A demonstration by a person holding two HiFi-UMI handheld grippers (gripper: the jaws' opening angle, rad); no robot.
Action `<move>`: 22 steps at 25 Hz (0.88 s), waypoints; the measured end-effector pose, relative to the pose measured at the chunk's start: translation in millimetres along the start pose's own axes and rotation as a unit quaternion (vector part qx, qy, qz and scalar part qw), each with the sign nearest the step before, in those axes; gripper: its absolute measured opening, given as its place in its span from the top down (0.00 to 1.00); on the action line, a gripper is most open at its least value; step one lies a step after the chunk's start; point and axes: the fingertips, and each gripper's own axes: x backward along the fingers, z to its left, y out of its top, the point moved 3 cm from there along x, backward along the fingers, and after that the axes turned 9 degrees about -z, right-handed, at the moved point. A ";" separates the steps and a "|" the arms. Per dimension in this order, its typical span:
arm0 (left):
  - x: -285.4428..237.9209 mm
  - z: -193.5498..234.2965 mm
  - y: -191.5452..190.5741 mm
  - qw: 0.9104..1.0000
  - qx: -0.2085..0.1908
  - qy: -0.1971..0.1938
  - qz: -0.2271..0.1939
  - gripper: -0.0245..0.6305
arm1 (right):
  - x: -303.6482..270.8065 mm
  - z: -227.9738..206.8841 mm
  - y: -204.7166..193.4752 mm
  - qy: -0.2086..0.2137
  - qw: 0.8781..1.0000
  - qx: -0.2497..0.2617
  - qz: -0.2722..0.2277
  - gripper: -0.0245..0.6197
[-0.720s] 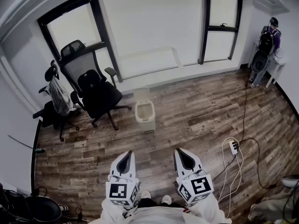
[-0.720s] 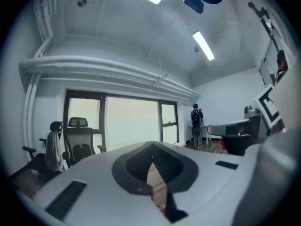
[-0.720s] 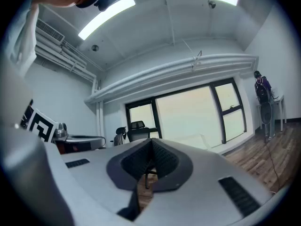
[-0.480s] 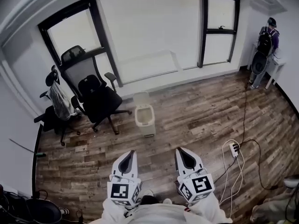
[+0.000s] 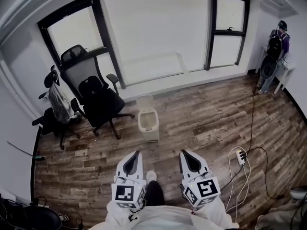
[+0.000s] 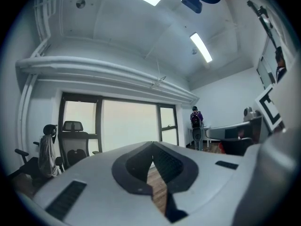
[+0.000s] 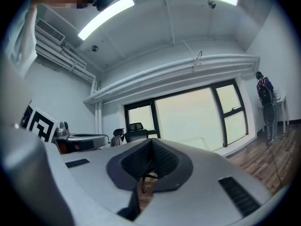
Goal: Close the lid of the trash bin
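Ahead of me on the wooden floor [image 5: 201,123] stands the trash bin [image 5: 148,121], pale and boxy, with its lid [image 5: 145,101] tipped up on the far side and the mouth open. Behind the trash bin runs the big window [image 5: 158,32] with its low sill. Just left of the trash bin is a black office chair [image 5: 93,97], one leg of its base reaching close to the bin's side, and further left a second chair [image 5: 55,109] has a grey cloth hung over it. Well to the right of the trash bin and nearer to me, a white power strip [image 5: 240,153] lies on the planks with cables [image 5: 252,128] trailing off it. Far right of the trash bin, in the corner, a person [image 5: 276,47] with a backpack stands facing away. My left tongs [image 5: 138,152] and right tongs [image 5: 183,152] are held side by side well short of the trash bin, both pointing toward it. Each has its jaws pressed together at the tips with nothing between them. My shoe [image 5: 150,176] shows between the two, and plain floorboards lie from there to the trash bin.
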 end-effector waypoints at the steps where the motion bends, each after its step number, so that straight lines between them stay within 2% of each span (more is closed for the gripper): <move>1: -9.2 5.6 -3.0 1.000 0.001 0.001 0.000 0.95 | -10.6 -3.9 -2.8 -0.001 1.000 0.000 0.002 0.93; 7: -78.1 58.1 -32.5 1.000 0.001 0.009 0.014 0.95 | -95.9 -26.0 -23.4 -0.002 1.000 0.006 0.015 0.93; 15: -190.2 167.6 -81.9 0.998 0.015 0.012 0.059 0.95 | -252.9 -52.4 -69.9 -0.011 0.998 -0.003 0.055 0.92; 22: -284.9 256.0 -94.2 0.998 0.019 -0.004 0.059 0.95 | -385.8 -53.8 -86.0 -0.013 0.998 0.005 0.066 0.92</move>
